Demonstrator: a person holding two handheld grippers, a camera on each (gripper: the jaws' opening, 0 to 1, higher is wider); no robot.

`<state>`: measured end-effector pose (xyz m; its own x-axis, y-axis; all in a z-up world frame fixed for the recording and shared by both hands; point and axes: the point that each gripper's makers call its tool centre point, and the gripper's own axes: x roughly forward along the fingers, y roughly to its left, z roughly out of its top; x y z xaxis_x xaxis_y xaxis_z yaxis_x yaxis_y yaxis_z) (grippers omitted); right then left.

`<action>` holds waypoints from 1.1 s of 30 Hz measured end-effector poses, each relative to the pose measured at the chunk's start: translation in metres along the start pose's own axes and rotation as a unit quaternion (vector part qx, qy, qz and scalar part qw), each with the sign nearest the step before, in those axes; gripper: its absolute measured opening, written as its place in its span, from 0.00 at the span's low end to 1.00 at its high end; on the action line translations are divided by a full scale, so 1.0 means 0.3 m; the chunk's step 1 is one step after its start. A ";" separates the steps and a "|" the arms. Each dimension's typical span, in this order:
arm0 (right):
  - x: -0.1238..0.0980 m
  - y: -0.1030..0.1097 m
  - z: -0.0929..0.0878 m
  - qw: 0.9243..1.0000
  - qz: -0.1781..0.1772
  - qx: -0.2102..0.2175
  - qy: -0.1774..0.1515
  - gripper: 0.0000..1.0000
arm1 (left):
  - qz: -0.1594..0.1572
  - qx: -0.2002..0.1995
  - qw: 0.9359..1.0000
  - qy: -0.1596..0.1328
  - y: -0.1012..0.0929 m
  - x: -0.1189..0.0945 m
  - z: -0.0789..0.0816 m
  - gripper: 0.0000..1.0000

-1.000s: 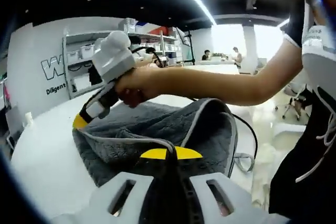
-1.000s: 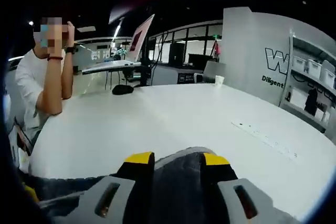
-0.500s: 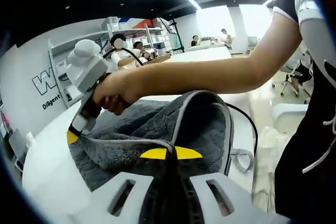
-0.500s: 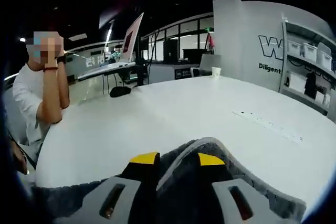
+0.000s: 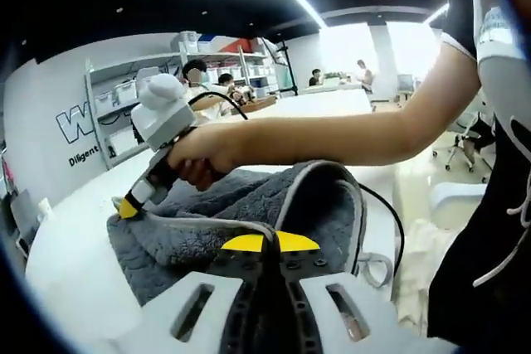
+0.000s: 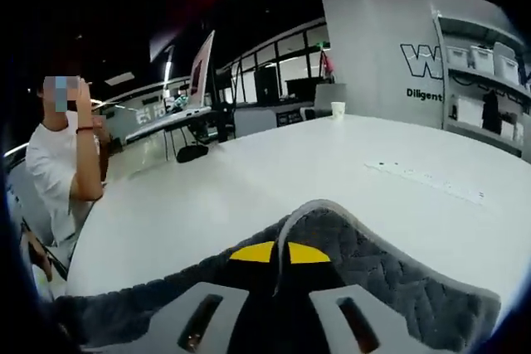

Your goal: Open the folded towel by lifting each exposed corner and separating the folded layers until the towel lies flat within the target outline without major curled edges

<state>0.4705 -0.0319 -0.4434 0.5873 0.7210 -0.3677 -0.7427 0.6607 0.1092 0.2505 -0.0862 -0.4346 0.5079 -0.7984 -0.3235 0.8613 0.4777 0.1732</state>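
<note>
Spanning both tongs (image 5: pixel 270 242), towel (image 5: pixel 249 205)

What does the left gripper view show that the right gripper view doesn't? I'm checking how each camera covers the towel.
Left gripper view: the right gripper in a hand, pinching the towel's far edge, plus storage shelves and a cable. Right gripper view: a seated person, a paper cup and a wide stretch of bare white table. Both: the grey towel clamped between that view's own shut jaws, the table, and the lettered wall.
</note>
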 end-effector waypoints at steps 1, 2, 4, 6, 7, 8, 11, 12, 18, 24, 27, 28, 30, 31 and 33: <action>-0.007 -0.004 0.003 1.000 0.000 -0.001 -0.002 0.00 | 0.001 -0.003 1.000 -0.002 0.001 -0.001 0.003 0.00; -0.013 -0.006 0.006 1.000 -0.001 0.000 -0.004 0.00 | 0.001 -0.006 1.000 -0.006 0.001 -0.002 0.008 0.00; -0.032 -0.007 0.012 1.000 -0.001 -0.001 -0.009 0.00 | 0.002 -0.012 1.000 -0.013 0.001 -0.003 0.016 0.00; -0.050 -0.015 0.022 1.000 -0.003 -0.006 -0.014 0.00 | -0.001 -0.026 0.999 -0.029 -0.007 -0.003 0.037 0.00; -0.066 -0.020 0.029 1.000 -0.005 -0.007 -0.018 0.00 | -0.004 -0.032 0.999 -0.035 -0.012 -0.002 0.046 0.00; -0.078 -0.023 0.035 1.000 -0.006 -0.007 -0.021 0.00 | -0.007 -0.038 0.998 -0.041 -0.014 0.000 0.054 0.00; -0.135 -0.040 0.060 0.999 -0.013 -0.013 -0.034 0.00 | -0.026 -0.061 0.996 -0.067 -0.036 0.019 0.102 0.00; -0.160 -0.051 0.073 0.999 -0.019 -0.017 -0.042 0.00 | -0.032 -0.061 0.995 -0.072 -0.044 0.023 0.115 0.00; -0.246 -0.080 0.098 0.997 -0.024 -0.034 -0.067 0.00 | -0.058 -0.063 0.992 -0.090 -0.092 0.077 0.174 0.00; -0.344 -0.121 0.066 0.996 -0.035 -0.049 -0.063 0.00 | -0.084 -0.048 0.990 -0.099 -0.146 0.160 0.232 0.00; -0.389 -0.160 0.050 0.996 -0.049 -0.053 -0.056 0.00 | -0.104 -0.057 0.988 -0.103 -0.170 0.205 0.242 0.00; -0.409 -0.177 0.047 0.996 -0.056 -0.053 -0.054 0.00 | -0.108 -0.056 0.987 -0.106 -0.177 0.213 0.248 0.00; -0.433 -0.193 0.043 0.995 -0.062 -0.056 -0.052 0.00 | -0.114 -0.057 0.985 -0.112 -0.190 0.232 0.268 0.00; -0.468 -0.212 0.042 0.994 -0.072 -0.060 -0.053 0.00 | -0.116 -0.056 0.985 -0.113 -0.193 0.235 0.272 0.00; -0.514 -0.236 0.041 0.993 -0.085 -0.061 -0.055 0.00 | -0.121 -0.055 0.984 -0.117 -0.204 0.252 0.288 0.00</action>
<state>0.4366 -0.1873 -0.3832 0.7340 0.6245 -0.2669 -0.6596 0.7491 -0.0612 0.2375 -0.2074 -0.3894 0.2891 -0.9500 -0.1182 0.9570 0.2900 0.0104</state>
